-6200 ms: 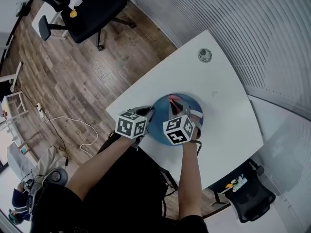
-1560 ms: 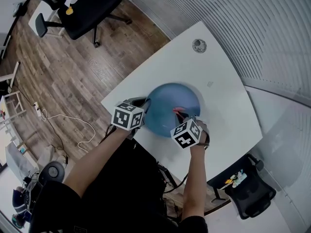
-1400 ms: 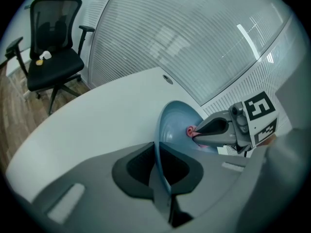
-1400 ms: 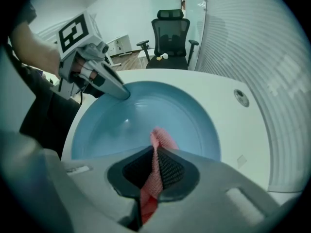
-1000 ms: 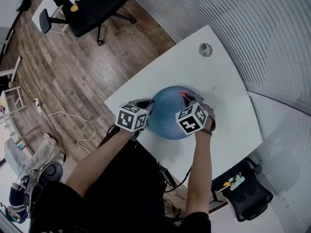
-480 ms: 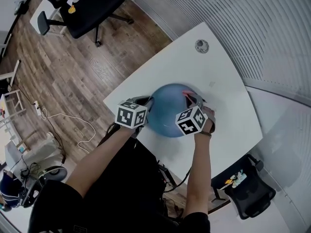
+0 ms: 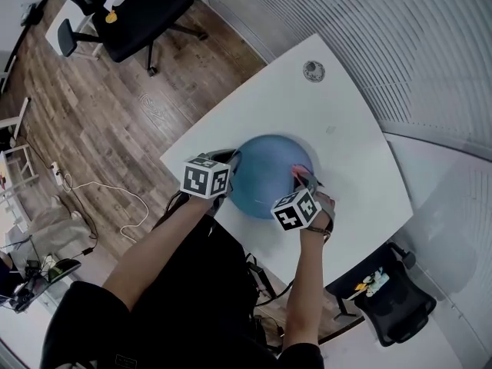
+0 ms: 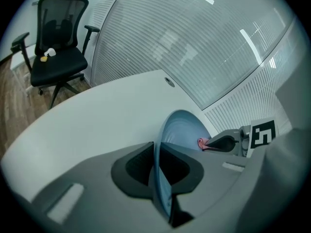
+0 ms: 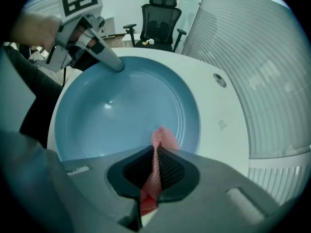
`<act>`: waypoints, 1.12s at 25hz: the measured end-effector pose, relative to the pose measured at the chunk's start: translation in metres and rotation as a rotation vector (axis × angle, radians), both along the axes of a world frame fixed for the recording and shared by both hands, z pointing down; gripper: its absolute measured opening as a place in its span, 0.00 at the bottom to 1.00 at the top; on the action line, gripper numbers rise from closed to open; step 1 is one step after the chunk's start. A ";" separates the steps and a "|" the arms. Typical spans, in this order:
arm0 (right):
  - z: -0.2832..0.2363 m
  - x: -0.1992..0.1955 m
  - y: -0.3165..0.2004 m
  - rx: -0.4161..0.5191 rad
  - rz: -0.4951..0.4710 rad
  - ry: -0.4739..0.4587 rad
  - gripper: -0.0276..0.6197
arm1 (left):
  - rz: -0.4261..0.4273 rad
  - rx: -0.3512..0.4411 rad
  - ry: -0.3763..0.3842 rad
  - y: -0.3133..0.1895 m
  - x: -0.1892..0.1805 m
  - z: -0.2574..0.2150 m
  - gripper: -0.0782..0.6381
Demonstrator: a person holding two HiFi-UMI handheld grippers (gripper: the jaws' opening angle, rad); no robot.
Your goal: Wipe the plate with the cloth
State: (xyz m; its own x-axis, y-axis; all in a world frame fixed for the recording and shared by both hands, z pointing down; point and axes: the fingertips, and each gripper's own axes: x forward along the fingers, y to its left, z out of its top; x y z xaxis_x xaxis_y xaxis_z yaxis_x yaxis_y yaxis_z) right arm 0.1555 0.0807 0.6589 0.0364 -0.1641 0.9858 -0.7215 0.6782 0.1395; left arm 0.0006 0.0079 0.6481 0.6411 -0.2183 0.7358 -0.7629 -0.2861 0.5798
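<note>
The left gripper (image 8: 158,154) fingers pinch the plate (image 9: 121,110) rim, and the right gripper (image 9: 155,169) fingers pinch the cloth (image 9: 163,139). Hard pressing there may tip the plate loose.

The right gripper (image 7: 306,180) hides most of the cloth (image 7: 296,169) from above; the small disc (image 7: 313,71) is perhaps a grommet.

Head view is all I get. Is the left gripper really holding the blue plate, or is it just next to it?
Observer: Holding. The left gripper has the rim of the plate between its jaws, which have just been opening a little.
Operator: What's the pink thing on the other side?
Observer: A mesh cloth, pinched in the right gripper.
Operator: Is it touching the plate?
Observer: Its tip pokes out over the plate's inside, by the rim, and looks to be touching.
</note>
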 end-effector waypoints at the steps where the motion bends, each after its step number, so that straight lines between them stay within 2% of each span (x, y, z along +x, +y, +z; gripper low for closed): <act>1: 0.000 -0.003 0.009 -0.023 0.004 0.001 0.07 | 0.000 0.002 -0.001 0.000 0.000 0.000 0.15; 5: -0.001 -0.020 0.049 -0.098 0.031 -0.055 0.08 | -0.009 0.003 0.000 0.001 0.000 0.000 0.15; 11: -0.004 -0.071 0.085 -0.196 0.057 -0.239 0.08 | -0.025 0.006 -0.002 0.000 0.001 0.000 0.15; 13: -0.004 -0.088 0.091 -0.215 0.042 -0.273 0.08 | -0.030 0.005 0.001 0.000 0.002 0.000 0.15; 17: -0.005 -0.119 0.089 -0.232 0.011 -0.343 0.08 | -0.031 0.008 0.005 0.000 0.002 0.000 0.15; 22: -0.008 -0.139 0.078 -0.236 0.042 -0.446 0.08 | -0.019 0.018 0.002 0.001 0.003 0.000 0.15; 28: -0.008 -0.147 0.073 -0.205 0.037 -0.449 0.08 | -0.009 0.024 0.003 0.001 0.003 0.001 0.15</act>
State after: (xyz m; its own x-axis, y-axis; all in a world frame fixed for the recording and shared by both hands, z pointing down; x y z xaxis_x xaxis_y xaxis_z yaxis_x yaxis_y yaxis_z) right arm 0.0088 0.1541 0.6511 -0.3974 0.0278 0.9172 -0.7042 0.6317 -0.3242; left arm 0.0035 0.0086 0.6490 0.6415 -0.2413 0.7281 -0.7635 -0.2930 0.5756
